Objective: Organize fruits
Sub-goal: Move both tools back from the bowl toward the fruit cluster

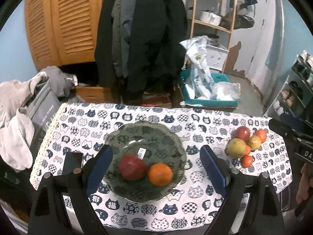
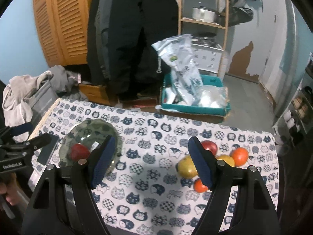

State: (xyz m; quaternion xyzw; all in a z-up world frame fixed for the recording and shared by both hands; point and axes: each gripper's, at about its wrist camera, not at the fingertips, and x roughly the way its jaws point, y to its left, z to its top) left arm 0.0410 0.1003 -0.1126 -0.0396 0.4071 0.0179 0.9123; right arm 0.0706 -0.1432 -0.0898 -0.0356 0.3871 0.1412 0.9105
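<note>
A green glass bowl (image 1: pixel 144 135) sits mid-table and holds a red apple (image 1: pixel 132 167) and an orange (image 1: pixel 160 173). My left gripper (image 1: pixel 156 162) is open and empty, its jaws on either side of the bowl, above it. A pile of loose fruit lies at the right: a yellow-green apple (image 1: pixel 236 147), a red apple (image 1: pixel 242 132) and small orange fruits (image 1: pixel 247 160). My right gripper (image 2: pixel 151 160) is open and empty above the tablecloth, between the bowl (image 2: pixel 88 135) and the fruit pile (image 2: pixel 186 166). Its right finger hides part of the pile.
The table has a cat-print cloth (image 1: pixel 195 205). A dark phone (image 1: pixel 72 162) lies left of the bowl. Clothes and a grey box (image 1: pixel 39 107) stand at the left. A teal crate (image 1: pixel 207 99) and a wooden shelf (image 1: pixel 213 19) stand beyond the table.
</note>
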